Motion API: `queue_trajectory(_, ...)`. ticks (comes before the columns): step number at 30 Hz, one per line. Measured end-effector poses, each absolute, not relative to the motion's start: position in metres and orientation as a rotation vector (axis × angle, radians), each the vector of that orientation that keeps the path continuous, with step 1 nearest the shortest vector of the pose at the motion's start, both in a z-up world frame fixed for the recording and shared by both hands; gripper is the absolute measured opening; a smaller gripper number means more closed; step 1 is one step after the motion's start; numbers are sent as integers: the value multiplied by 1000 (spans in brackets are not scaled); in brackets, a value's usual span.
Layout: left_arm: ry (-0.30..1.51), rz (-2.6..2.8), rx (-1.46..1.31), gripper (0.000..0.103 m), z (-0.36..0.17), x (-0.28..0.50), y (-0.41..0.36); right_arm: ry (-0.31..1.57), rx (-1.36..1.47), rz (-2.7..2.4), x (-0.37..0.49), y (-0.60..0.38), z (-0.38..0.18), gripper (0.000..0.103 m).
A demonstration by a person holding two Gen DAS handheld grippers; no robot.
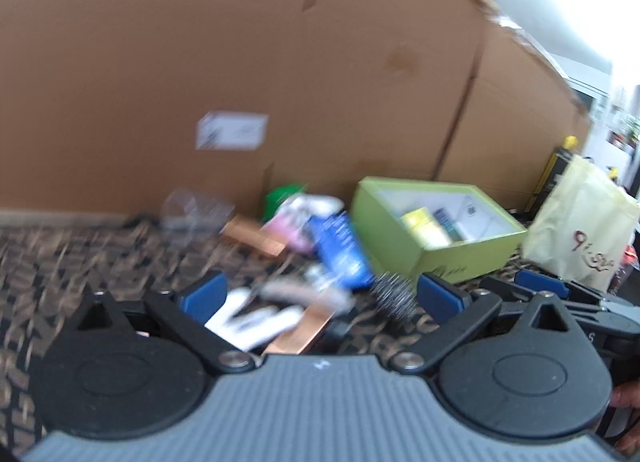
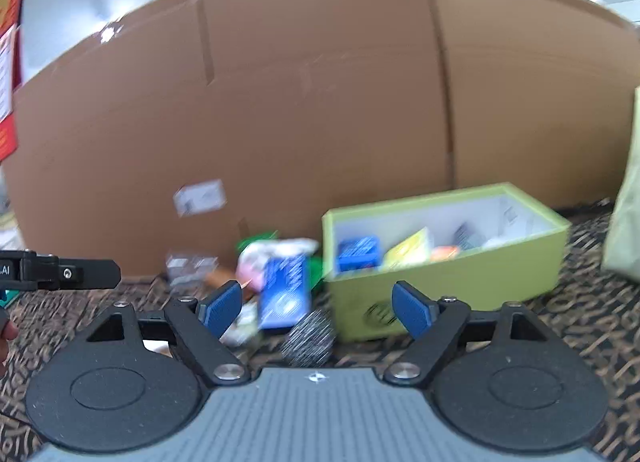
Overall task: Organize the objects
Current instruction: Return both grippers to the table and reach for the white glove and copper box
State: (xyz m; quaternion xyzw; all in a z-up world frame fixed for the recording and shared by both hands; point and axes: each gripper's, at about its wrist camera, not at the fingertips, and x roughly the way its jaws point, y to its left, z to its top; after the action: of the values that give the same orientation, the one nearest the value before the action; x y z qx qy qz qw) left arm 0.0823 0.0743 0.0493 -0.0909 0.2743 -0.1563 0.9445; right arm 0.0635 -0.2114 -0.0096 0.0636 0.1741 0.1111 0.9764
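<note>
Left gripper (image 1: 320, 294), nearest the left wrist lens: jaws wide, nothing gripped; white and copper-coloured packets (image 1: 276, 322) lie on the patterned table (image 1: 80, 254) below the gap. A steel scouring ball (image 1: 394, 294) sits just inside the right pad at about 1 o'clock. Blurred clutter – a blue pouch (image 1: 340, 250) and a pink-and-white packet (image 1: 296, 225) – lies at 12 o'clock. The green box (image 1: 460, 258), open-topped and already holding small cartons, stands at 1 o'clock against the cardboard wall (image 1: 240, 61); a cream bag (image 1: 580, 229) is at 3 o'clock.

Right gripper (image 2: 316, 306): jaws wide – empty, with the scouring ball and blue pouch on the table between and beyond the pads. The green box stands at 1 o'clock, the other gripper's black finger at 9 o'clock.
</note>
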Motion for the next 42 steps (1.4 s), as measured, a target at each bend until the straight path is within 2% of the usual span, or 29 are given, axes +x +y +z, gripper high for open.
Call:
queue_trajectory(6,642,-204,-218,103,4,74,118,444,63,377,68,-166,-43,85)
queue_trajectory(10,618,-261,-132,103,0,79,136,510,31,409,76,-137,-58,84)
queue_trajectory(16,632,-419,-52,103,7,123,152,583,64,451,97,-110,-66,69)
queue_trajectory(21,721,-432,-107,103,-9,167,165,641,154,453,109,-86,-68,69)
queue_trajectory(26,753,-474,-155,103,-23,172,179,680,181,334,125,-69,-78,69)
queue_trajectory(27,756,-484,-144,103,-25,170,180,673,177,313,126,-70,-79,66)
queue_trajectory(29,761,-507,-100,103,-30,166,177,658,205,297,122,-79,-79,45)
queue_trajectory(31,776,-511,-38,103,-35,162,167,648,218,274,116,-89,-75,35)
queue_trajectory(32,778,-519,-2,103,-36,160,161,640,208,258,112,-94,-73,32)
queue_trajectory(36,767,-531,164,103,-45,150,131,642,172,186,97,-115,-71,32)
queue_trajectory(38,764,-516,245,98,-46,142,115,633,163,190,92,-120,-68,32)
queue_trajectory(39,759,-524,247,77,-42,136,111,623,163,199,90,-120,-65,32)
queue_trajectory(40,769,-548,231,52,-38,131,109,609,154,212,88,-119,-62,35)
queue_trajectory(42,800,-551,221,39,-32,121,103,583,112,211,89,-110,-58,47)
